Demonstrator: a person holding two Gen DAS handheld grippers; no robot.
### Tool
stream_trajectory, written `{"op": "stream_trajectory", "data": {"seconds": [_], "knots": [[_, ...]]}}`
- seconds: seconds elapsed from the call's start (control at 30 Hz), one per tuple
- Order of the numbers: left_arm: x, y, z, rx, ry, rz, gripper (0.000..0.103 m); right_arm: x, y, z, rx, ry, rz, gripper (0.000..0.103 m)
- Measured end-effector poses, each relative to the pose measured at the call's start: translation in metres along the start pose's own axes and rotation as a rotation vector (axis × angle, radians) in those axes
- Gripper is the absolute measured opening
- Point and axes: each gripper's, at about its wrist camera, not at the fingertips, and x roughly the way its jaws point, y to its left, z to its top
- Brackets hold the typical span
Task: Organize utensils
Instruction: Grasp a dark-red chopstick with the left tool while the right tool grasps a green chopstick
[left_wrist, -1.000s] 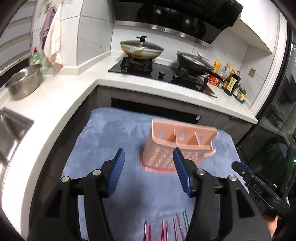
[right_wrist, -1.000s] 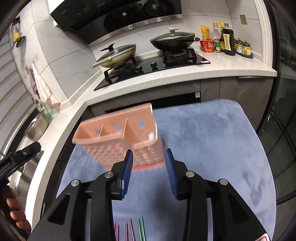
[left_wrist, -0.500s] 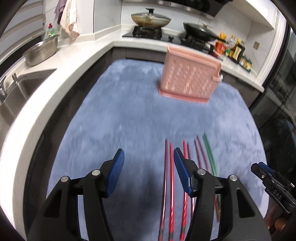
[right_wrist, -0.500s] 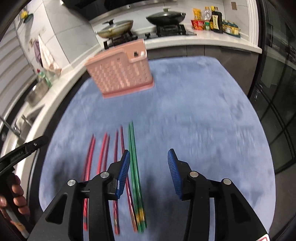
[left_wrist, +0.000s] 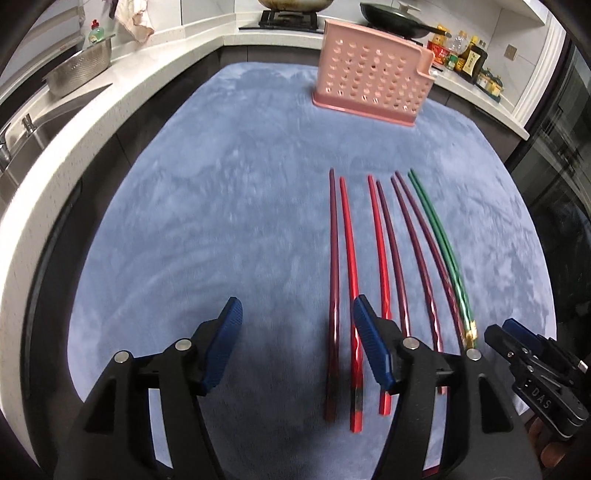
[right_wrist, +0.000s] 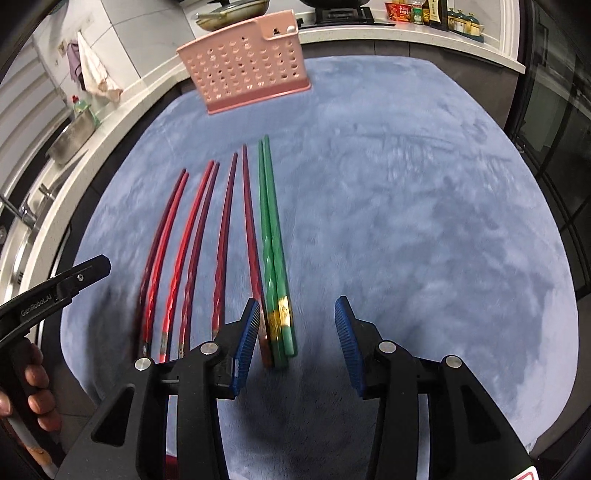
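Several red and dark red chopsticks (left_wrist: 349, 254) lie side by side on a blue cloth (left_wrist: 221, 221), with a green pair (left_wrist: 439, 243) at their right end. A pink perforated utensil holder (left_wrist: 373, 85) stands upright at the cloth's far side. My left gripper (left_wrist: 295, 310) hovers over the leftmost chopsticks' near ends; its jaws are opening, with a dark red chopstick showing in the gap untouched. My right gripper (right_wrist: 297, 306) is open above the green pair (right_wrist: 271, 236), which lies near its left finger (right_wrist: 247, 332). The holder (right_wrist: 247, 70) shows far off.
A white counter (left_wrist: 92, 110) wraps the left and far sides, with a sink (left_wrist: 22, 140), a steel colander (left_wrist: 77, 72), a hob with pans (left_wrist: 391, 22) and bottles (left_wrist: 469, 59). Dark glass doors (right_wrist: 554, 147) stand on the right. A hand (right_wrist: 33, 391) holds the left gripper.
Both grippers have come down and tipped toward the cloth, so the chopsticks now fill the views and the holder sits far off. The left jaws stand wider.
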Motion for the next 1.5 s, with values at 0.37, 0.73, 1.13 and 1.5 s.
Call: {"op": "stream_trajectory", "data": {"seconds": [0.37, 0.73, 1.13, 1.5], "knots": [[0.01, 0.008, -0.022, -0.019, 0.049, -0.001, 0.059, 0.008, -0.001, -0.003, 0.0, 0.013, -0.013, 0.042], [0.016, 0.004, -0.034, -0.007, 0.082, -0.011, 0.059, 0.011, -0.003, -0.005, 0.003, 0.02, -0.015, 0.035], [0.022, 0.003, -0.041, -0.003, 0.106, -0.014, 0.058, 0.015, -0.004, -0.008, 0.005, 0.032, -0.014, 0.024], [0.024, 0.003, -0.043, 0.004, 0.106, -0.013, 0.06, 0.017, -0.006, -0.007, 0.007, 0.029, -0.017, 0.023]]}}
